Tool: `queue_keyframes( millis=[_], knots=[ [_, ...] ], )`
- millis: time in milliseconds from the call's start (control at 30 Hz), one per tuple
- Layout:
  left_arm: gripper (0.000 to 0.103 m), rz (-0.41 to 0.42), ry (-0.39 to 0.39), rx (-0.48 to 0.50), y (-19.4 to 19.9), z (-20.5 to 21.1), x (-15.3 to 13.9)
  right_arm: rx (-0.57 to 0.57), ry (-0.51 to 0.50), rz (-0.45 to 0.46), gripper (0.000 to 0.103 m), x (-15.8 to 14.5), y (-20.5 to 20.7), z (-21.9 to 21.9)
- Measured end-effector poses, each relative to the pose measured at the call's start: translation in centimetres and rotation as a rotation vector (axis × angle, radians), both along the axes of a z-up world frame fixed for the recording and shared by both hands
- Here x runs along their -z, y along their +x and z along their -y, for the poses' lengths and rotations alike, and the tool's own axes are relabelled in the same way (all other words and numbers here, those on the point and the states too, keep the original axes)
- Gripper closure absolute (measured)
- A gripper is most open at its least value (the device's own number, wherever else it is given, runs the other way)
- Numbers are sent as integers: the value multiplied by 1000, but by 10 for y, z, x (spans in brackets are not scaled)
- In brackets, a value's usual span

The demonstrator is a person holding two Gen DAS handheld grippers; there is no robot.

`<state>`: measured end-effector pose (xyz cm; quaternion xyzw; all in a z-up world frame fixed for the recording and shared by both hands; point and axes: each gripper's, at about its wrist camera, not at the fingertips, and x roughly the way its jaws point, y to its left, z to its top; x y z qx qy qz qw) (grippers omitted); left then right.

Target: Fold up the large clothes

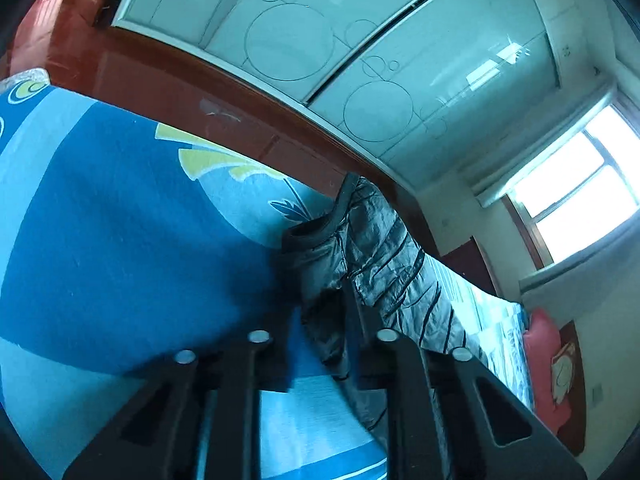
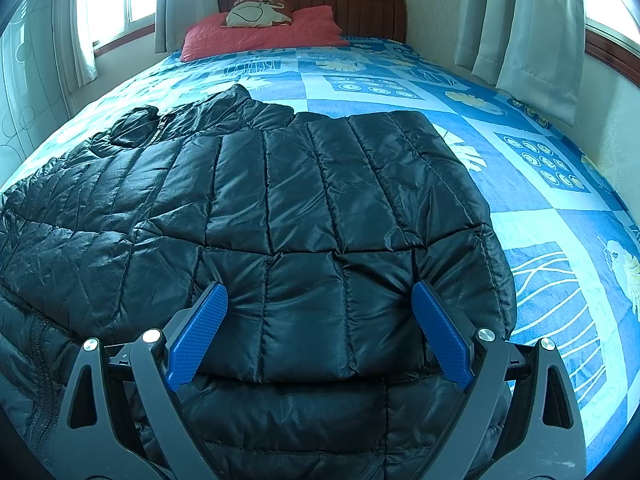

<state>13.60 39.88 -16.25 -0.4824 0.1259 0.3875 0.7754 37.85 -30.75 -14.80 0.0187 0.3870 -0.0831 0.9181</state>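
Left wrist view: left gripper (image 1: 320,320) has its jaws drawn nearly together on a fold of the black puffer jacket (image 1: 384,256), near a cuff or hem edge; the slick cloth hangs up out of the grip, lifted clear of the blue patterned bedspread (image 1: 120,220). Risk, as I judge it: the bite looks thin and the shell glossy, so a quick pull could slide the fold out, or drag the whole jacket instead of turning one layer. Behind: red-brown footboard (image 1: 168,80), frosted wardrobe doors with circle motifs (image 1: 320,40), bright window (image 1: 580,184). Right wrist view: right gripper (image 2: 320,320) stands wide open, blue pads (image 2: 200,332) either side of the jacket's (image 2: 300,200) quilted panel, hovering over it or resting on it, nothing pinched. Risk: puffy fill springs back, and with this side unheld the fold may skew. Jacket lies spread across the bed's near half. Red pillow (image 2: 260,32) and headboard (image 2: 360,8) at far end, curtains (image 2: 520,20) and windows both sides
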Motion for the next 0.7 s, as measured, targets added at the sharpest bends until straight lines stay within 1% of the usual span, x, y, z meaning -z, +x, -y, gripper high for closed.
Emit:
queue_keyframes(
  millis=[33,100,200,267,333,367,433,467,567,700],
  knots=[
    [94,-10,6,11,-1,0,-2,0,0,0,10,0,0,0],
    [98,-32,34,35,3,5,-9,0,-1,0,10,0,1,0],
    [98,-50,145,90,15,21,-34,0,-1,1,10,0,1,1],
    [98,-53,232,155,25,46,-56,0,-1,0,10,0,1,1],
    [98,-52,294,217,38,68,-72,0,0,1,10,0,0,0],
    [98,-56,344,271,47,89,-82,0,1,1,10,0,0,0],
    [98,-64,415,351,61,122,-97,0,3,2,10,0,0,1],
    [98,-61,457,414,72,149,-105,-1,4,3,10,0,0,1],
    [98,-51,508,535,94,202,-115,0,8,5,10,-1,0,2],
    [98,-62,554,685,124,273,-121,2,10,6,10,0,-1,1]
  ],
)
